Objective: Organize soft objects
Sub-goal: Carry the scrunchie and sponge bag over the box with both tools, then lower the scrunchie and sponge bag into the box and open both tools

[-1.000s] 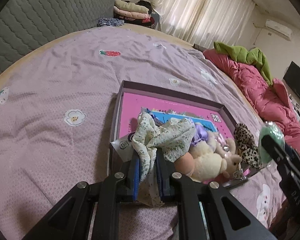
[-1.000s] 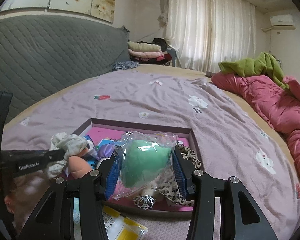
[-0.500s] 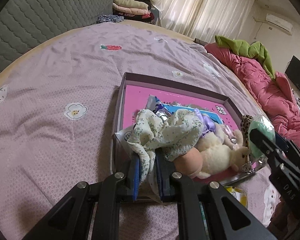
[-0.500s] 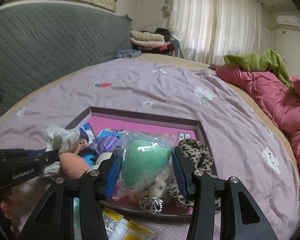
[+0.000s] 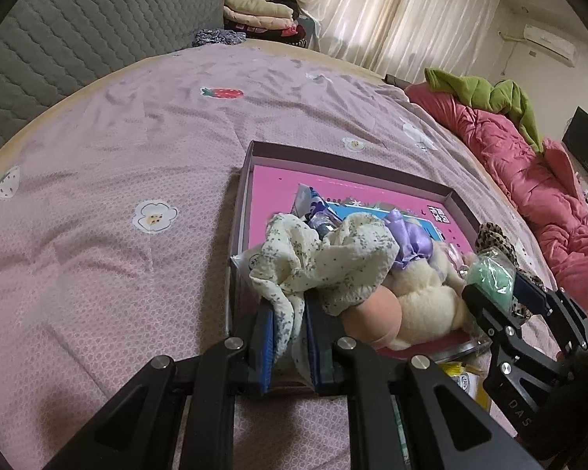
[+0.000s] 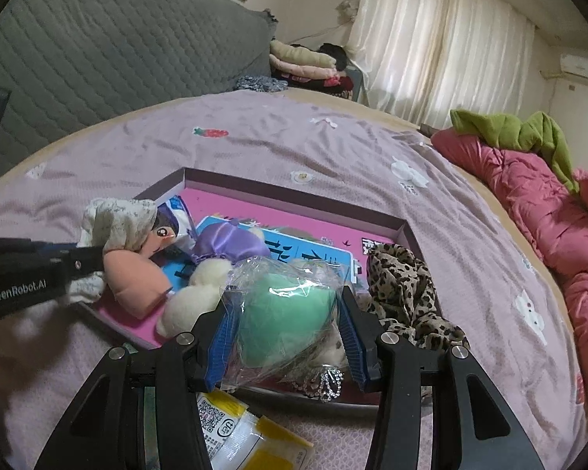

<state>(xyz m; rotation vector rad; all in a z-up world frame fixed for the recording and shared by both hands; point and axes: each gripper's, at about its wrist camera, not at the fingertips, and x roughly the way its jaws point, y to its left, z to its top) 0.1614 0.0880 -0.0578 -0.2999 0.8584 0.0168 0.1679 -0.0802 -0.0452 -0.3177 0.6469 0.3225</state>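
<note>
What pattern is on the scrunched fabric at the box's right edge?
Leopard print, tan with dark spots. The scrunched fabric shows best in the right wrist view.

Home bedroom. Bed with lilac sheet (image 5: 117, 156) fills the frame, grey quilted headboard (image 5: 78, 31) upper left. Curtained window (image 5: 403, 11) top centre; pink duvet (image 5: 529, 188) at right.

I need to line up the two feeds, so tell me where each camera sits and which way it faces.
Left wrist: rides the left gripper, looking down along its fingers at the near left end of the pink box; the fingers pinch a floral cloth; the right gripper shows at right.
Right wrist: rides the right gripper, facing the box's near right end; its fingers clamp a bagged green item; the left gripper enters from left.
Shared: the box, the cream plush, the purple bedspread, each other's gripper.
</note>
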